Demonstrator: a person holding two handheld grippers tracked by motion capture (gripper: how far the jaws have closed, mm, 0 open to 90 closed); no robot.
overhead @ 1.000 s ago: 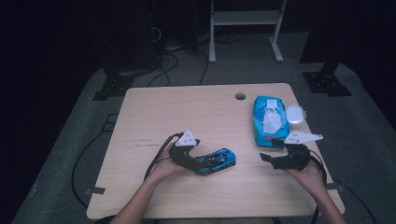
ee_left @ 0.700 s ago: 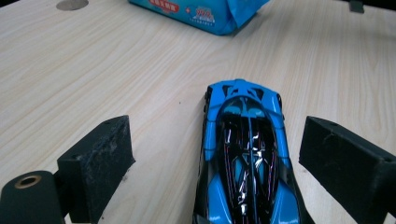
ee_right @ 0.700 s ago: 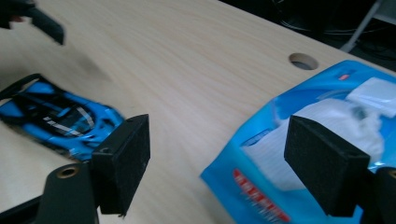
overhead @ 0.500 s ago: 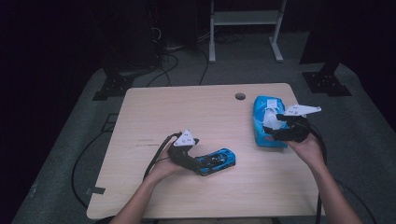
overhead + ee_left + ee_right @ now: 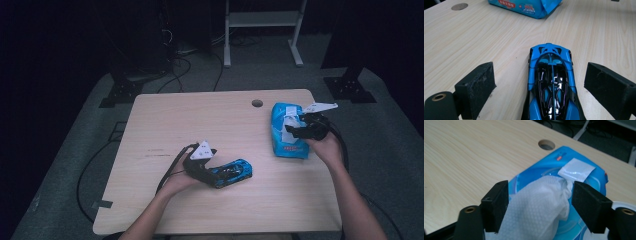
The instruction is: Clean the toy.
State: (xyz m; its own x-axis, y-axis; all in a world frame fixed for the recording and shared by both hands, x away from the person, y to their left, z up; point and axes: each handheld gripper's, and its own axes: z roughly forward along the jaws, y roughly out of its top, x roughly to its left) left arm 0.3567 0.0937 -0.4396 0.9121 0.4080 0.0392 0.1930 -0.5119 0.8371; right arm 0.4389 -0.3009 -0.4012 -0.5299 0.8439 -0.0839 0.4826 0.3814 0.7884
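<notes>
A blue and black toy car (image 5: 235, 171) (image 5: 551, 82) lies on the wooden table (image 5: 200, 120) at front centre. My left gripper (image 5: 212, 172) (image 5: 540, 67) stands open around its rear half, with a gap on each side. A blue wipes pack (image 5: 287, 142) (image 5: 536, 170) lies at the right, its white flap (image 5: 576, 170) peeled back. A white wipe (image 5: 536, 202) sticks out of the pack. My right gripper (image 5: 292, 130) (image 5: 541, 186) straddles the wipe. Its jaws have just been closing and stand open, with the wipe between them.
A round cable hole (image 5: 257, 103) (image 5: 546, 144) lies just left of the pack's far end. Behind the table stand a white frame (image 5: 260, 30) and black stand bases (image 5: 122, 92) amid cables. The table's left and far parts are bare wood.
My right gripper has moved from the table's front right away toward the wipes pack and now sits over the wipe. The left gripper and the car have not moved.
</notes>
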